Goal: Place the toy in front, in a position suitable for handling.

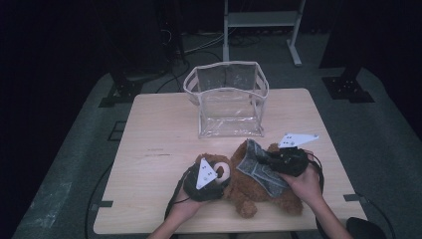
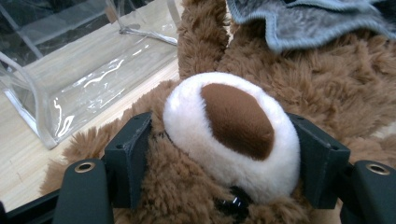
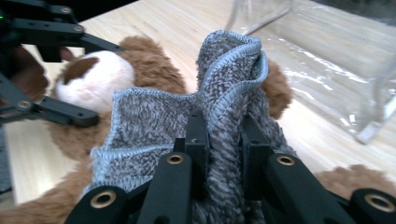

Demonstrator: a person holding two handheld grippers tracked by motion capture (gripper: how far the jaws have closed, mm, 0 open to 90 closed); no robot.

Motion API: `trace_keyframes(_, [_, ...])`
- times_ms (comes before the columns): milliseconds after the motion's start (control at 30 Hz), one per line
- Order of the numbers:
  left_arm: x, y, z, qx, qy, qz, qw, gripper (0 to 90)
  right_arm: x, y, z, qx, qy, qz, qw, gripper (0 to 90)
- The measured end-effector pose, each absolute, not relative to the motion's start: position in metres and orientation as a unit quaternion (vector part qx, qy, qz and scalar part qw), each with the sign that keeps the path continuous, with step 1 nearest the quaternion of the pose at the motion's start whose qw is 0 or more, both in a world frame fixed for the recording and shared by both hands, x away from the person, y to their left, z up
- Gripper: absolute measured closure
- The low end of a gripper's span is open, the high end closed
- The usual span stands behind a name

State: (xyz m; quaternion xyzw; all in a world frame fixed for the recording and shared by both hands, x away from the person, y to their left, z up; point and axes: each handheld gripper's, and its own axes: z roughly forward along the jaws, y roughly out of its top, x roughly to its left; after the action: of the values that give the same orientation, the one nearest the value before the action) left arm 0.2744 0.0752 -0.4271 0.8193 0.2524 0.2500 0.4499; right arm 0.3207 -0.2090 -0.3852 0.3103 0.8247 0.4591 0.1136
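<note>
Brown teddy bear (image 1: 259, 191) lies on its back on the wooden table (image 1: 159, 149), near edge, right of centre, head pointing to 9 o'clock in high view. Grey knit cloth (image 1: 259, 167) draped over its torso, one fold pulled up twd 12 o'clock.

L gripper (image 1: 211, 177) sits at bear's head, approx 7 o'clock from table centre. L gripper view: jaws straddle the white muzzle (image 2: 231, 135) w/ brown nose patch, one black pad each side, pressing into the plush. Clamped on bear's head.

R gripper (image 1: 278, 160) at approx 5 o'clock from table centre, over bear's body. R gripper view: jaws drawn close together w/ a ridge of the cloth (image 3: 224, 107) pinched between pads; blue-stitched hem stands up at 12 o'clock of the jaws. L gripper's black jaws visible at 9–10 o'clock in that view, around the muzzle.

Clear plastic bag (image 1: 229, 99) w/ white trim stands upright, mouth open, at 12 o'clock from the bear, well apart from it. Both the person's hands come in from the bottom edge.
</note>
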Motion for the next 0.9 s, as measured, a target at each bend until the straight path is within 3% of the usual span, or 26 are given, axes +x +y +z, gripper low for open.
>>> trace_keyframes(133, [0.273,0.073,-0.427,0.821,0.243,0.26,0.446,29.3,0.308,-0.179,-0.38,0.263,0.838,0.471,0.08,76.5])
trace_keyframes(267, [0.273,0.074,-0.427,0.823,0.242,0.265,0.441,30.7,0.303,-0.165,-0.381,0.242,0.851,0.456,0.095,76.3])
trace_keyframes(600, [0.283,0.082,-0.427,0.811,0.273,0.268,0.443,33.3,0.319,-0.222,-0.389,0.332,0.813,0.459,0.137,76.6])
trace_keyframes(700, [0.288,0.088,-0.427,0.806,0.286,0.275,0.439,33.6,0.311,-0.231,-0.386,0.328,0.801,0.49,0.101,76.6])
trace_keyframes(900, [0.293,0.098,-0.427,0.794,0.316,0.289,0.431,33.8,0.29,-0.205,-0.381,0.271,0.811,0.515,0.064,76.3])
